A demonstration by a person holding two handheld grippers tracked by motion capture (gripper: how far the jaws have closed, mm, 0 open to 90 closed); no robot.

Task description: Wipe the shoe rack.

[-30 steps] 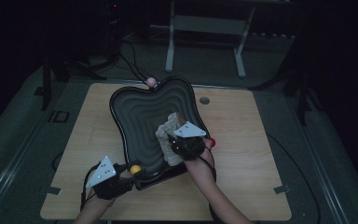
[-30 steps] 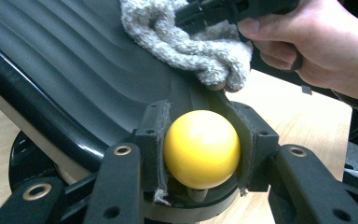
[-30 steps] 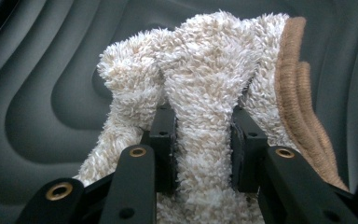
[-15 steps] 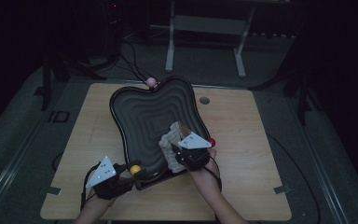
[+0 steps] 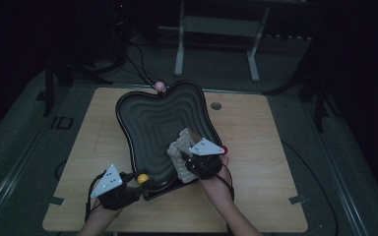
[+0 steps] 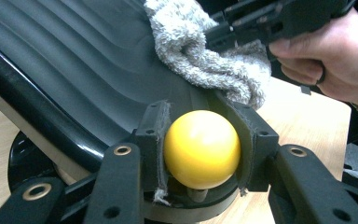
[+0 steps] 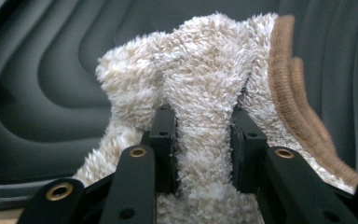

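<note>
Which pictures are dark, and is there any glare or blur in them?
High view: very dim, the room almost black, only the table lit. Left gripper view: brighter, soft glare on the yellow ball, the tray sharp, the hand a little soft. Right gripper view: evenly lit, the towel sharp, no glare.

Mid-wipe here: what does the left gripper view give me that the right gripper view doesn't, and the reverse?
Left gripper view: the left gripper shut on a glossy yellow ball knob at the tray's rim, bare light wooden table, and the person's right hand around the right gripper.

Right gripper view: the right gripper with its jaws pinching a fold of the cloth, and the cloth's brown stitched edge.

Both: the black ridged plastic tray and the fluffy beige cloth lying on it.
</note>
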